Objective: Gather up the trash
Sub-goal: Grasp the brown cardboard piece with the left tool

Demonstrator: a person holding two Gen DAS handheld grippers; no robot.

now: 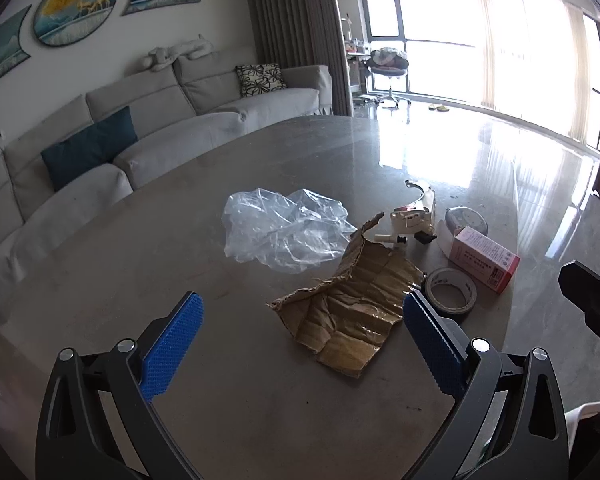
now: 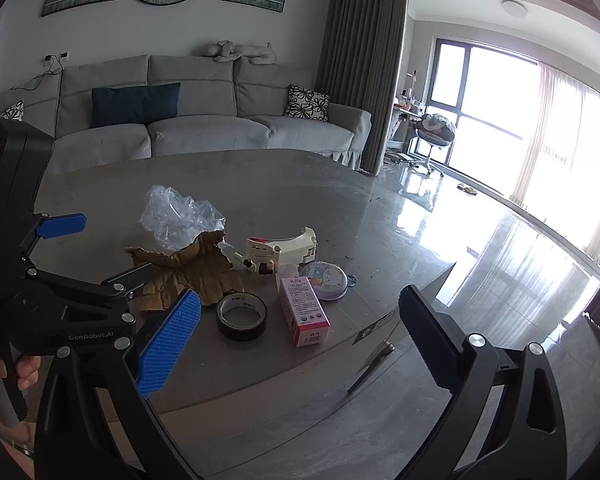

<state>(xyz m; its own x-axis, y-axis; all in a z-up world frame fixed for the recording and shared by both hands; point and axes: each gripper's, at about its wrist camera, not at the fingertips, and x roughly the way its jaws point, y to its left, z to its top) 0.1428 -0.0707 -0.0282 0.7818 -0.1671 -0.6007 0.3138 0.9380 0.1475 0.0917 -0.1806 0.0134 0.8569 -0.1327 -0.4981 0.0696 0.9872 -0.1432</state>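
1. Left wrist view: the left gripper [image 1: 302,312] fills the lower part of the frame with its jaws spread wide and nothing between the blue pads [image 1: 172,344].
2. Just above and between the pads, at frame centre, a torn piece of brown cardboard [image 1: 346,308] lies crumpled on the grey table [image 1: 140,264].
3. A crumpled clear plastic bag [image 1: 284,232] sits above it, its lower right edge touching the cardboard.
4. To the right of the cardboard are a roll of tape [image 1: 452,290], lying flat beside the right pad, and a pink box [image 1: 486,258]; above them lie a white plastic device [image 1: 414,220] and a round tin [image 1: 466,220].
5. A grey sofa [image 1: 160,120] runs along the upper left of the frame.
6. Right wrist view: the right gripper [image 2: 300,312] occupies the bottom of the frame, jaws wide apart and holding nothing.
7. The left gripper [image 2: 112,248] reaches in from the left edge, also wide apart, one finger over the cardboard [image 2: 196,268].
8. The plastic bag [image 2: 176,216] stands behind the cardboard, left of centre.
9. The tape [image 2: 242,316], pink box [image 2: 304,312], round tin [image 2: 326,280] and white device [image 2: 282,250] cluster at centre.
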